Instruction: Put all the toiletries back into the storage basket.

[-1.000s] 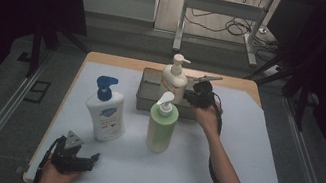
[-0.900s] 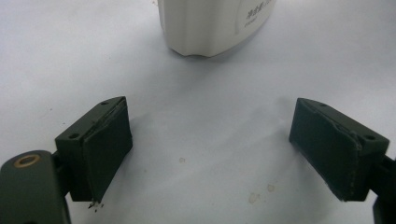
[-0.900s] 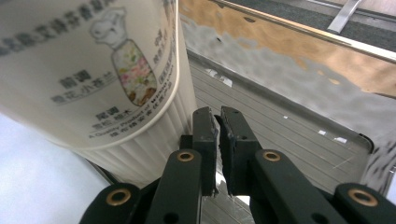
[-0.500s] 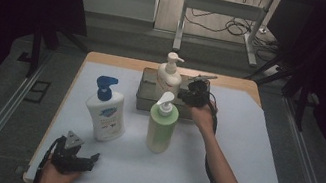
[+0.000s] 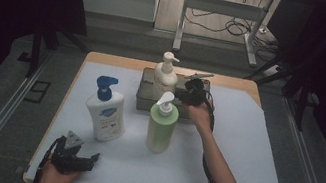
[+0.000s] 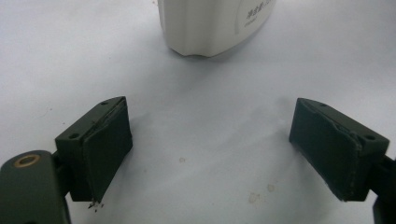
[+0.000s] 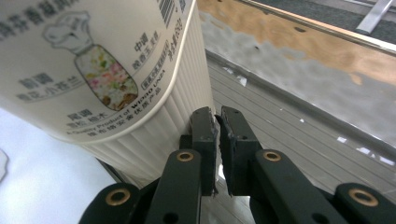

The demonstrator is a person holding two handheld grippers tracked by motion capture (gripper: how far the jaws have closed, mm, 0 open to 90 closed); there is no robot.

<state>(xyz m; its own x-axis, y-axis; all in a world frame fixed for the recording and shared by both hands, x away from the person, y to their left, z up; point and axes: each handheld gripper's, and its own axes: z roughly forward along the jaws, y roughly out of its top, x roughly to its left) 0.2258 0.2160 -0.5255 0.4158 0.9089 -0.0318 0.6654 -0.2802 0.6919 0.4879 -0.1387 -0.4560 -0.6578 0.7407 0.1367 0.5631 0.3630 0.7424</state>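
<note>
three pump bottles stand on the surface (image 5: 242, 151), and the cream bottle (image 5: 165, 76) is the one beside the right hand-held gripper (image 5: 185, 95). in the high view this bottle is at the grey tray (image 5: 144, 99) near the far edge, with the right hand-held gripper just to its right, level with its lower body. in the right gripper view the bottle's ribbed side (image 7: 154, 126) fills the left, tilted, its base edge raised over the tray's ridged floor (image 7: 299, 140); the jaws of the right hand-held gripper (image 7: 217, 126) are together with nothing between them, one jaw touching the ribbed wall. the bottle's long axis runs roughly upright, leaning a little, pump head on top, spout pointing right in the high view. the left hand-held gripper (image 5: 72, 154) rests at the near left edge, jaws wide apart and empty (image 6: 210, 154), just short of the blue-pump white bottle (image 5: 105, 112). the green bottle (image 5: 161, 128) stands upright in front of the tray.
</note>
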